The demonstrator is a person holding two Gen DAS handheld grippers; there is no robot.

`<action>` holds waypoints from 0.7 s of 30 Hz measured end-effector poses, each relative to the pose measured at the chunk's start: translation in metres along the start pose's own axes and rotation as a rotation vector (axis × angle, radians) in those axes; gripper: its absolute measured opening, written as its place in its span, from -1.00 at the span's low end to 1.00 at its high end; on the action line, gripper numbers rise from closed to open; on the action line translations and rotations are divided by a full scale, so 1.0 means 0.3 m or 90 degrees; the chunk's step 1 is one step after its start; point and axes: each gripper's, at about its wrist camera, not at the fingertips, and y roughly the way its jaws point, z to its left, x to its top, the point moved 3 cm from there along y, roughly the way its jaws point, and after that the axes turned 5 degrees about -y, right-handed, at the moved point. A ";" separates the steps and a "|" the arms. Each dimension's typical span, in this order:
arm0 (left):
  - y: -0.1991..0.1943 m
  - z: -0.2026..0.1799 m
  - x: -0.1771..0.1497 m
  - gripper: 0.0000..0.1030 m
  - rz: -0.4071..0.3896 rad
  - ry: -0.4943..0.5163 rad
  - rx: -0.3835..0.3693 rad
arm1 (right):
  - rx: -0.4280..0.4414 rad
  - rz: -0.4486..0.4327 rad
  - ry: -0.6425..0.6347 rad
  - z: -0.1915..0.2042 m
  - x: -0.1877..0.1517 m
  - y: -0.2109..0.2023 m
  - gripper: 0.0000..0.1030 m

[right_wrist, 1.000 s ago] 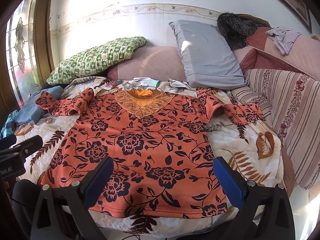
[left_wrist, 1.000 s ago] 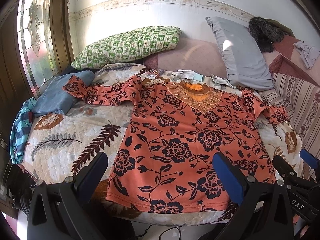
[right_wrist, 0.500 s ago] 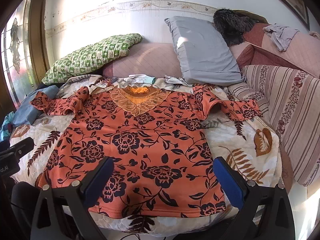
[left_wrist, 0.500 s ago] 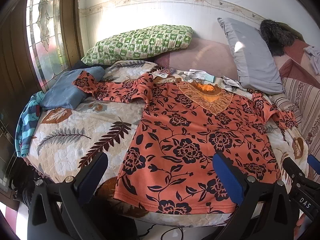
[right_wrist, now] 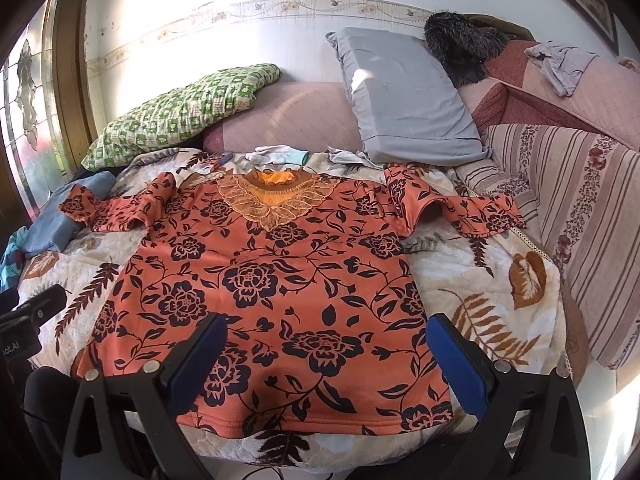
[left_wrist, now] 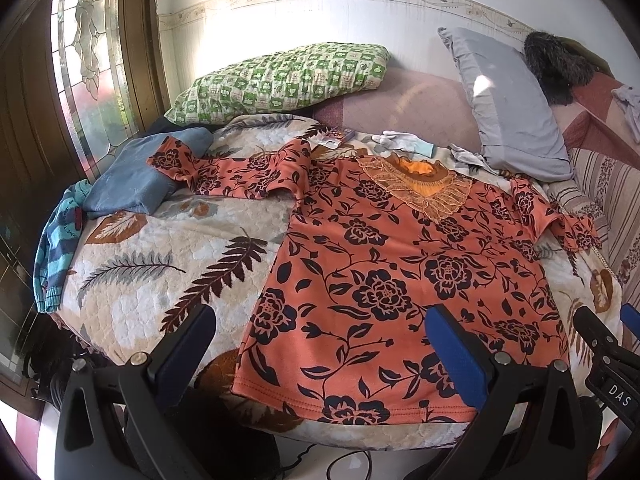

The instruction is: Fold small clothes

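Orange fabric printed with black roses makes up the shirt (right_wrist: 276, 280), which is spread flat, face up, on the leaf-patterned bed (right_wrist: 492, 280), sleeves out sideways. Lace is seen at its neckline (right_wrist: 274, 200). Both grippers, left (left_wrist: 320, 352) and right (right_wrist: 326, 360), are held wide open, empty, above the hem.

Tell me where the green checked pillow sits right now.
The green checked pillow lies at the back left of the bed in both views, against the wall beside the window, behind the blue folded cloth.
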 end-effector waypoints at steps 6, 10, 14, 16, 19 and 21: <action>0.004 0.001 0.001 1.00 0.001 0.002 -0.001 | -0.005 0.000 -0.002 0.003 0.008 0.003 0.96; 0.006 0.004 0.004 1.00 0.004 0.000 -0.003 | -0.005 0.010 0.002 -0.001 0.007 0.019 0.96; 0.009 0.007 0.007 1.00 0.004 -0.002 -0.005 | -0.004 0.009 0.001 0.003 0.011 0.023 0.96; 0.011 0.008 0.007 1.00 0.004 -0.002 -0.004 | -0.003 0.009 0.001 0.004 0.009 0.026 0.96; 0.017 0.009 0.004 1.00 0.007 -0.006 -0.005 | -0.002 0.010 0.005 0.006 0.005 0.028 0.96; 0.019 0.008 0.004 1.00 0.009 -0.006 -0.005 | 0.001 0.011 0.005 0.009 0.004 0.030 0.96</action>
